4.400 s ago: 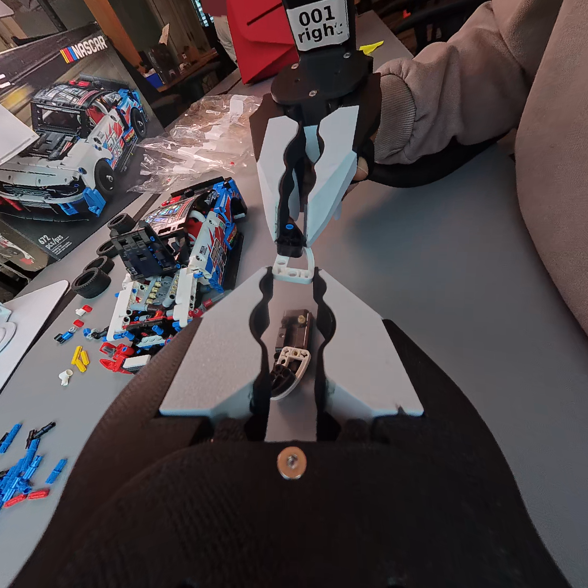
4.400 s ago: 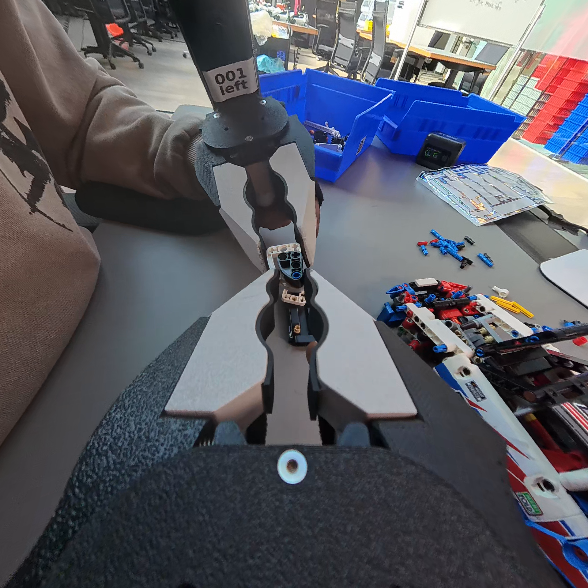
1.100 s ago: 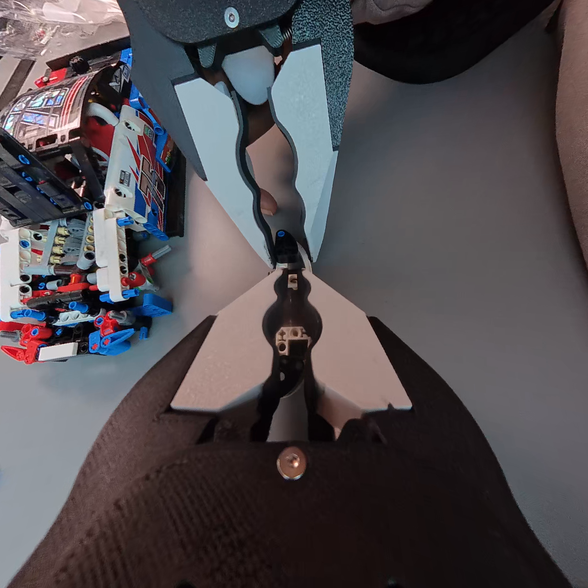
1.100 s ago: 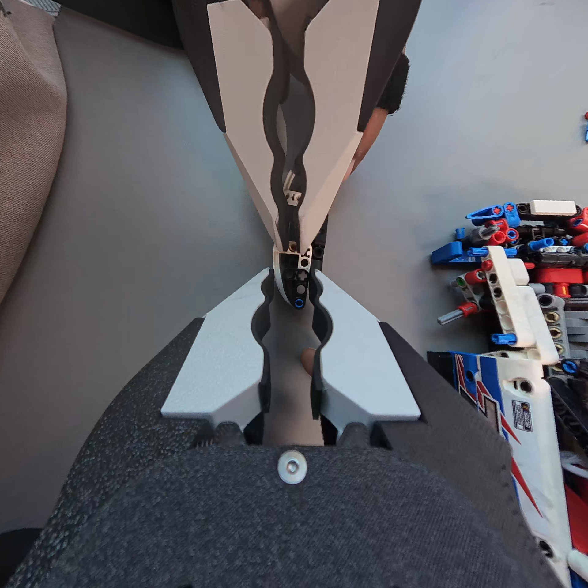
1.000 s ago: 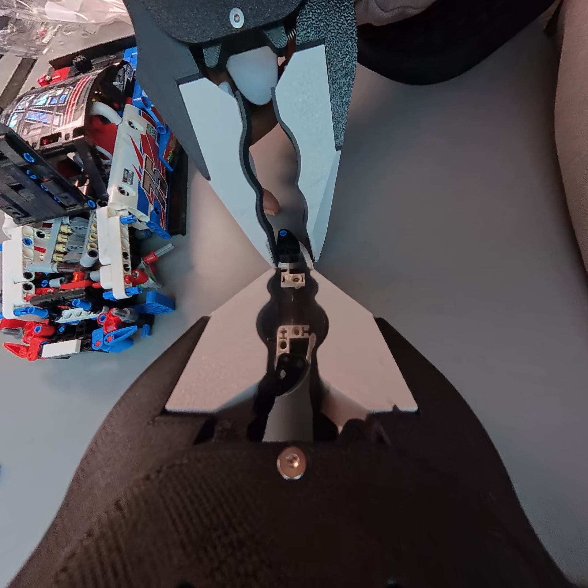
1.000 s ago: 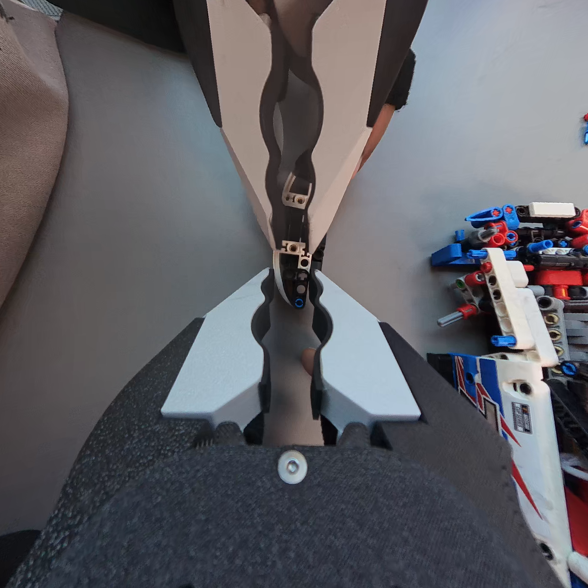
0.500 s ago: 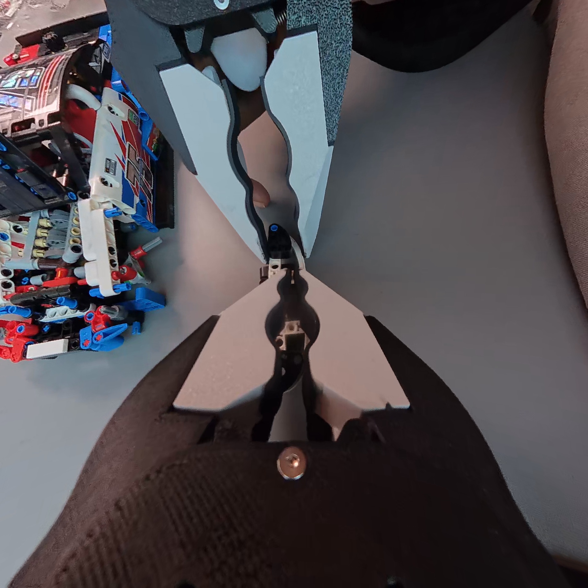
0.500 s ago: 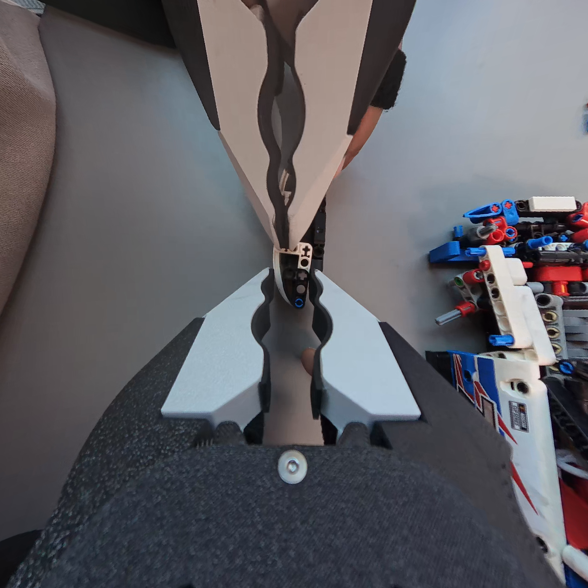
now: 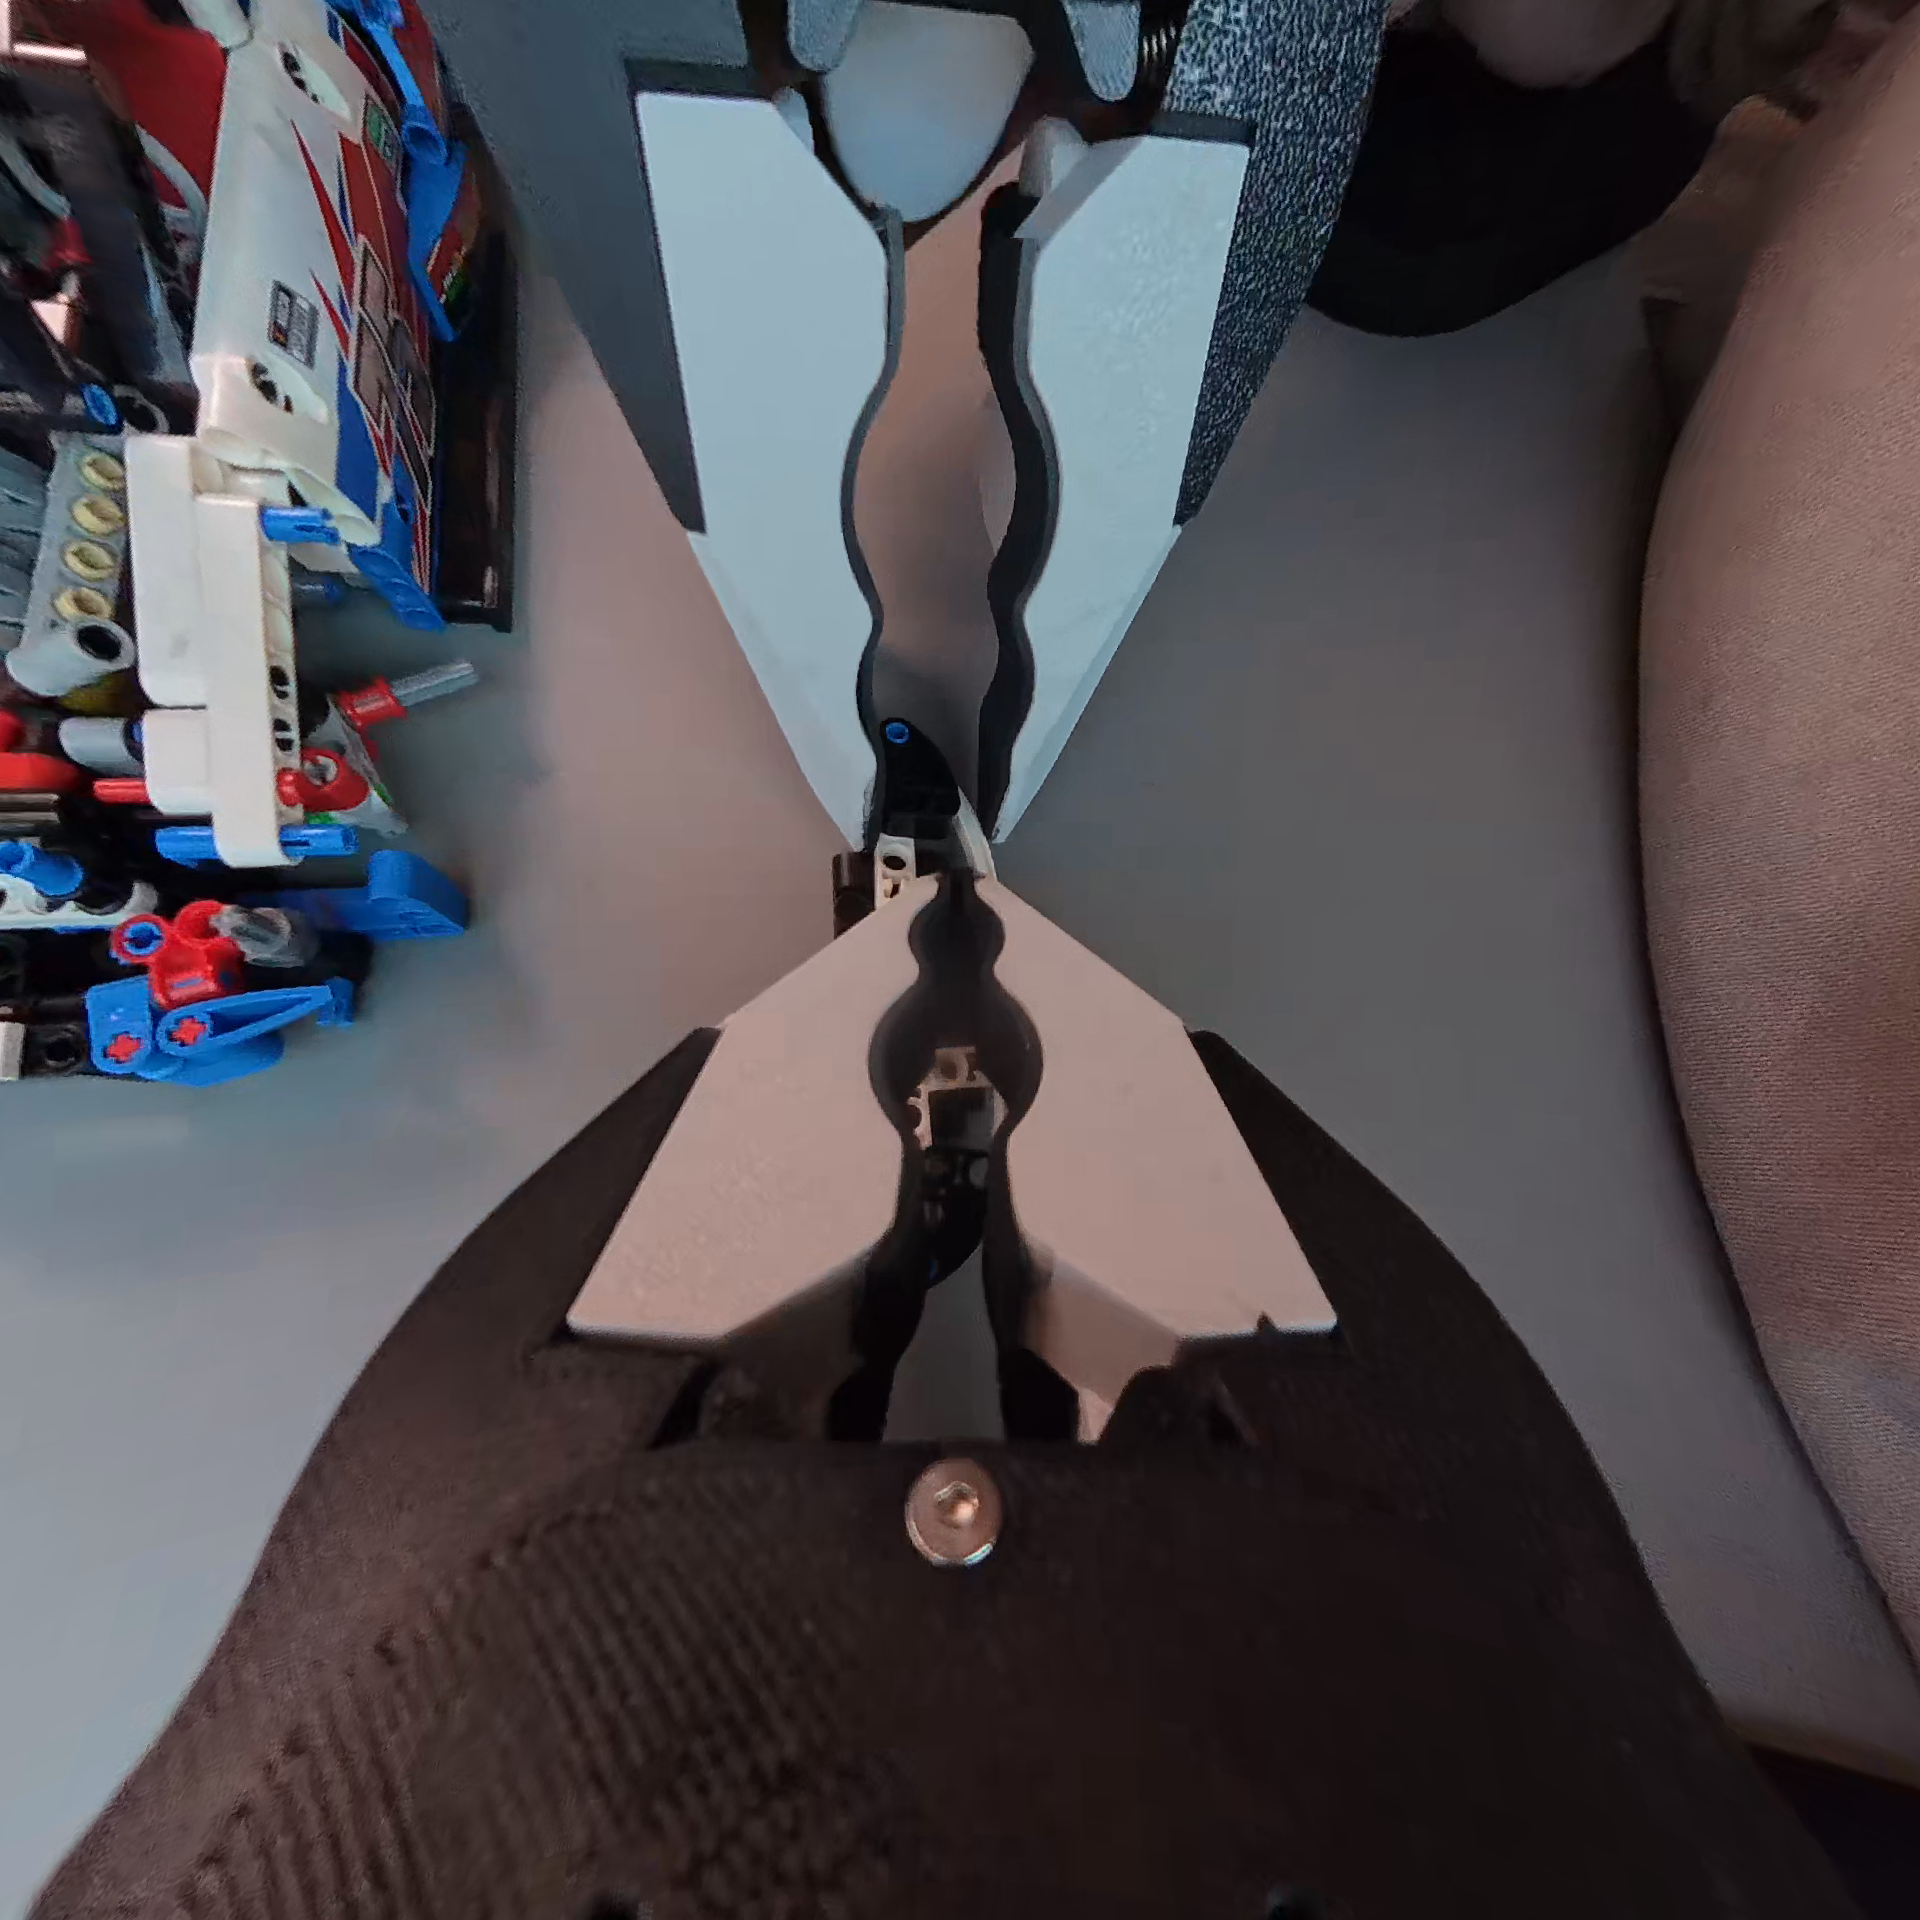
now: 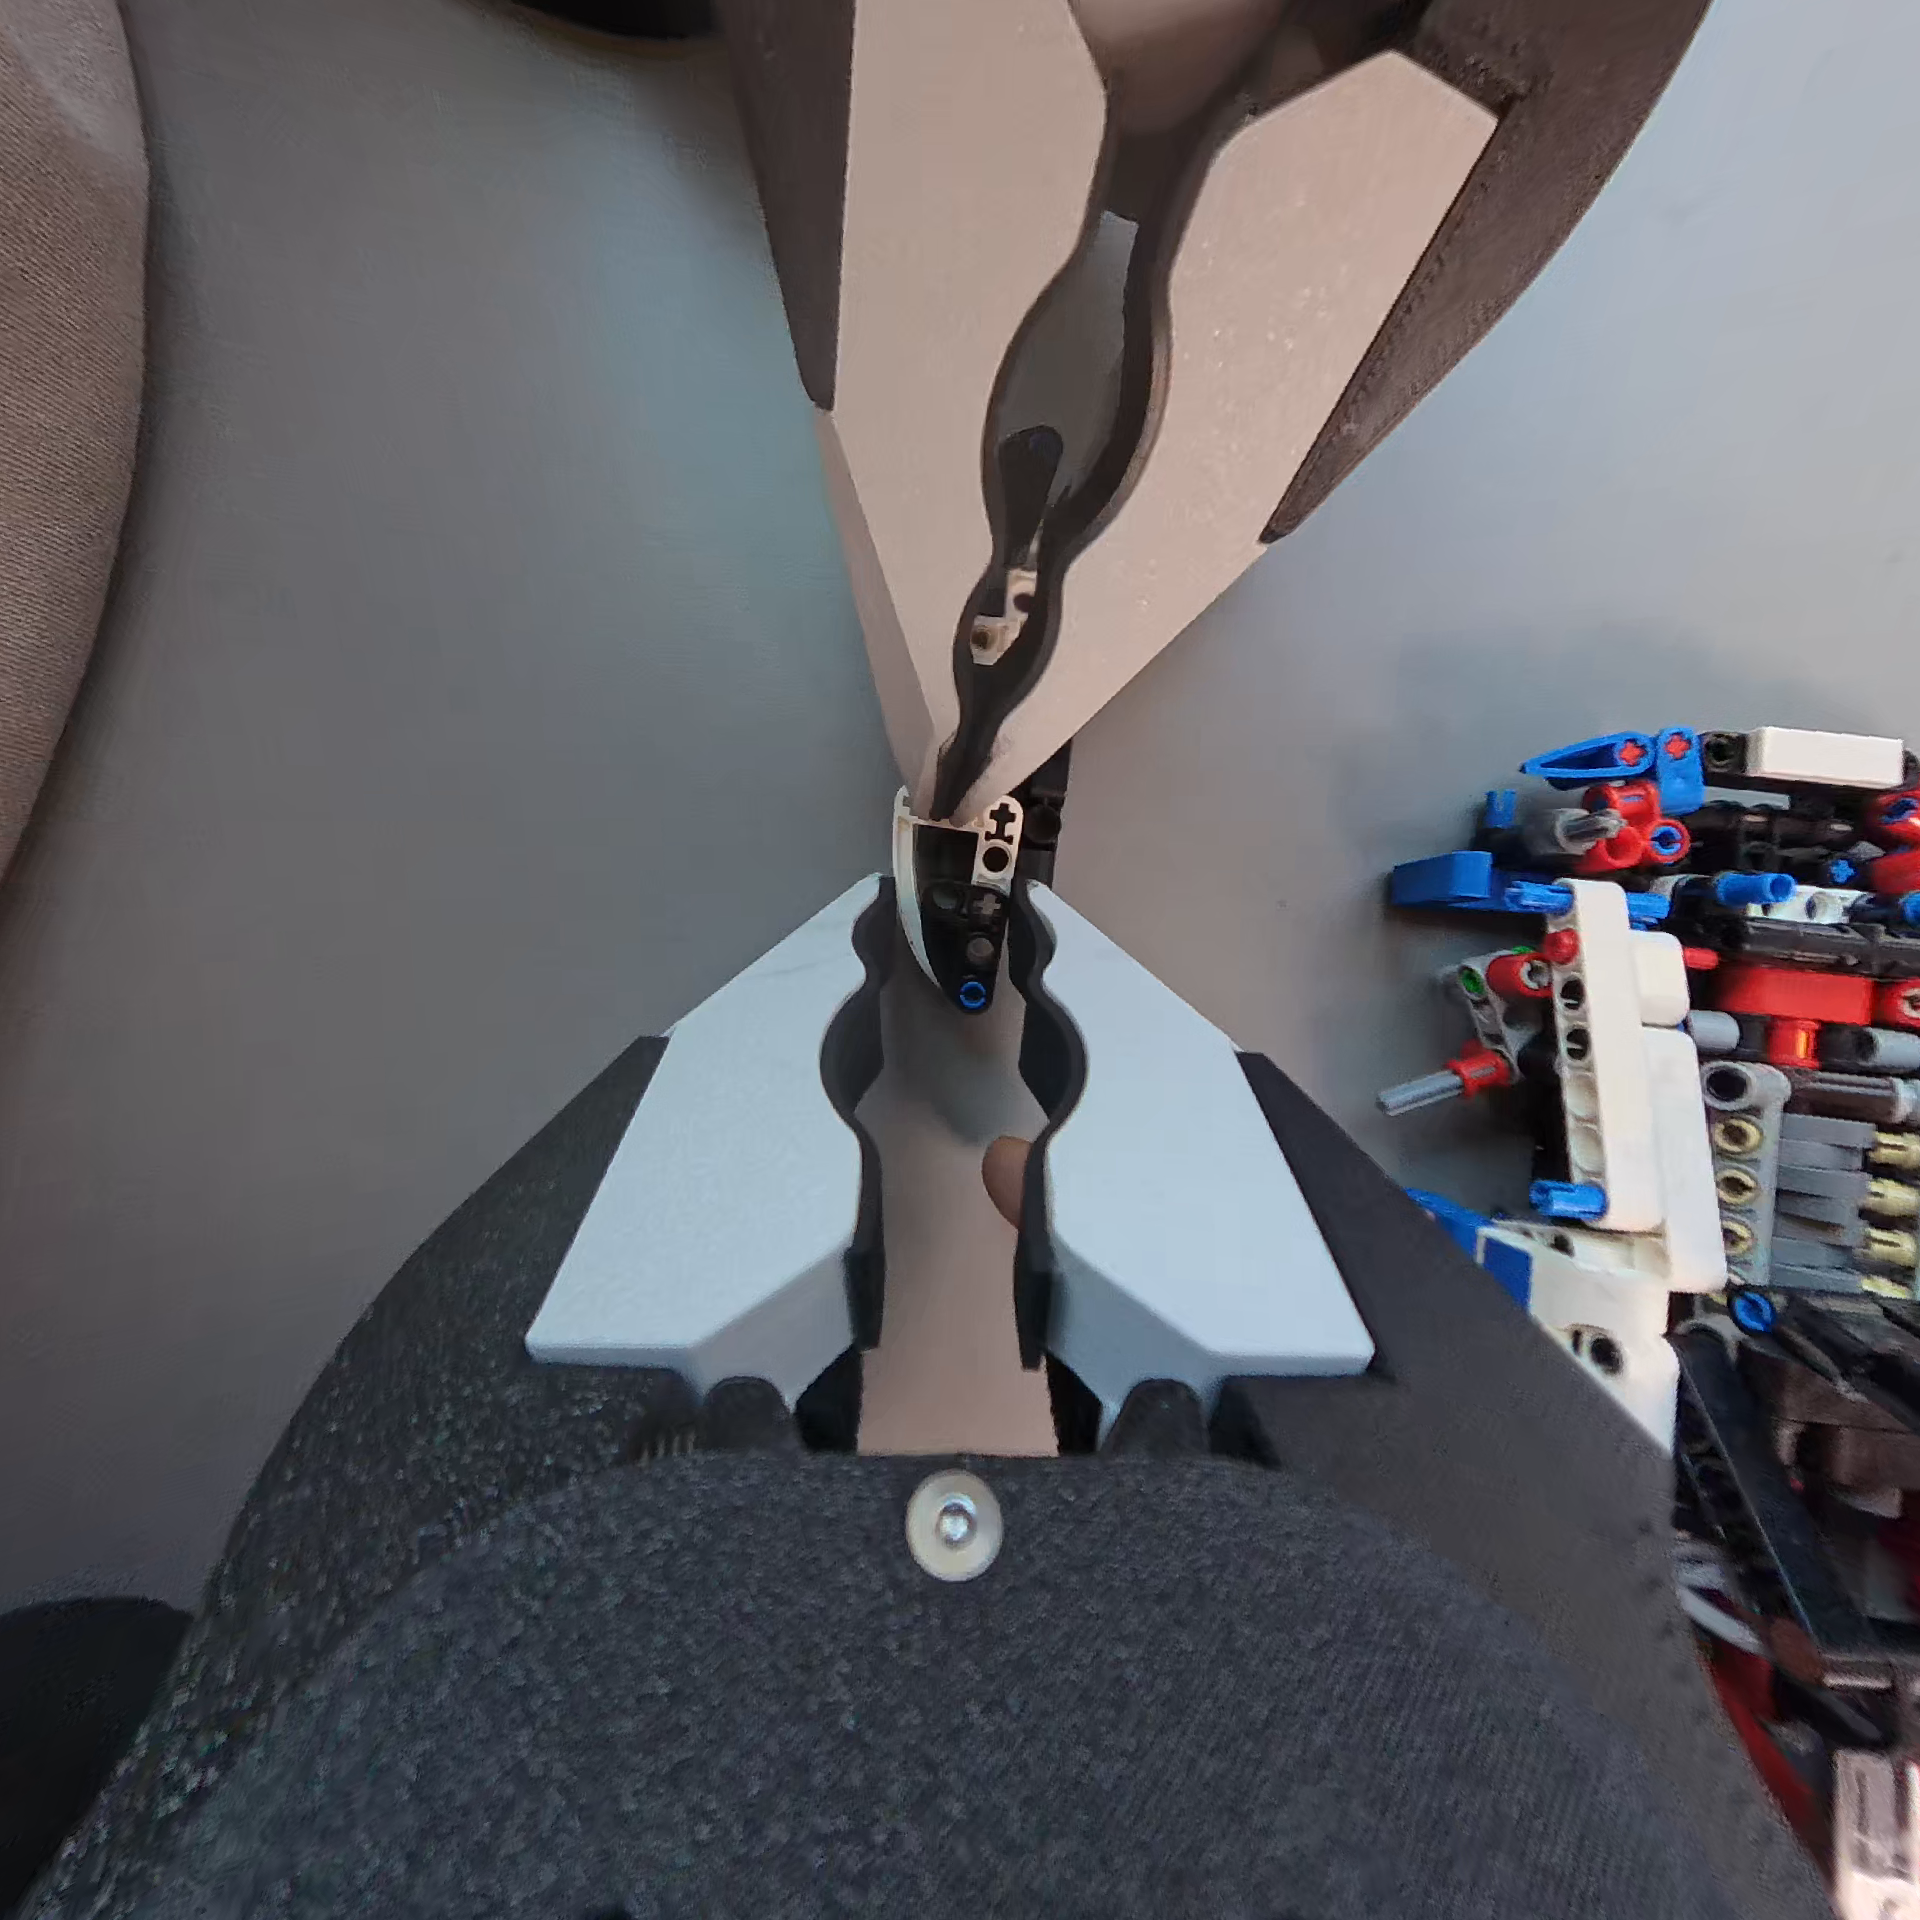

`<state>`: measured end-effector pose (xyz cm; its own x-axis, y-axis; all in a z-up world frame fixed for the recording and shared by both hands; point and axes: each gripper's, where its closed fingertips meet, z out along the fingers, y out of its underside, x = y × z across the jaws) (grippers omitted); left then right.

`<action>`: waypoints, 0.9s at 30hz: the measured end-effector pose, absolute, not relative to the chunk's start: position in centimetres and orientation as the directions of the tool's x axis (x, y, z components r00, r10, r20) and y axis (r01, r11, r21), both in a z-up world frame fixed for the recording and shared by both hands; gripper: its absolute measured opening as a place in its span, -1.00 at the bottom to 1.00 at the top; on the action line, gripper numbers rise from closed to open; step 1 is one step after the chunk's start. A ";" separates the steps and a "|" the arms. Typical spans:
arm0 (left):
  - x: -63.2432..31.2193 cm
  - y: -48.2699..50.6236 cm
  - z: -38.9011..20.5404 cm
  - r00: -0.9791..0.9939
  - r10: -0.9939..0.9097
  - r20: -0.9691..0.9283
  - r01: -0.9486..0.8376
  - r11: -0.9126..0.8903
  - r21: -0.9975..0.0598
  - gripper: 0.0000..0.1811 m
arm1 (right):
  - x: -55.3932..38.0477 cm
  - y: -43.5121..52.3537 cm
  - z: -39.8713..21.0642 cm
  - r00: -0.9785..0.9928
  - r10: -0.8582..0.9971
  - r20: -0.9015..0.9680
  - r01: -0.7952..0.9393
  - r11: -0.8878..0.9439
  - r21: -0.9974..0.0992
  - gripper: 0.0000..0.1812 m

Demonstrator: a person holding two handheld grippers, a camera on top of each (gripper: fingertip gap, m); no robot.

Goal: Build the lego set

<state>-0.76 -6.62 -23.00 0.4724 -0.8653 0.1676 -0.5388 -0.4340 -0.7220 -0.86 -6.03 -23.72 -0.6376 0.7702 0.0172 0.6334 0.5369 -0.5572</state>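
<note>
Both grippers meet tip to tip above the grey table [image 9: 1382, 790]. My right gripper [image 10: 956, 899] is shut on a black and white curved lego piece [image 10: 961, 914] with a blue pin at its end. It comes in from the top of the left wrist view [image 9: 925, 826], where the piece [image 9: 912, 781] sits between its tips. My left gripper [image 9: 961, 888] is shut on a small black and white lego part [image 9: 951, 1101] that shows in the gap between its fingers. In the right wrist view the left gripper [image 10: 951, 800] presses onto the curved piece.
The partly built white, blue and red lego car [image 9: 260, 499] lies left of the grippers, and at the right in the right wrist view [image 10: 1662, 1039]. A person's beige sleeve [image 9: 1787, 831] fills the right edge. A fingertip [image 10: 1003, 1174] shows under my right gripper. The grippers are tip to tip, or close to it.
The left gripper's jaws closed tighter and its tips pushed onto the curved piece. It now tilts in from the upper right. Both cameras came closer to the table and the car.
</note>
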 end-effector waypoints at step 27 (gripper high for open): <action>-3.6 -6.8 -24.0 0.561 -0.821 0.107 -0.566 -0.474 -0.675 -0.54 | -1.3 -5.9 -23.6 -0.559 0.826 0.070 0.607 0.465 -0.644 -0.79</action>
<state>-3.58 -6.76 -24.05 0.5608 -0.8210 0.1067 -0.5656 -0.4741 -0.6748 -1.26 -5.89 -23.56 -0.5590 0.8262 0.0702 0.6071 0.4655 -0.6440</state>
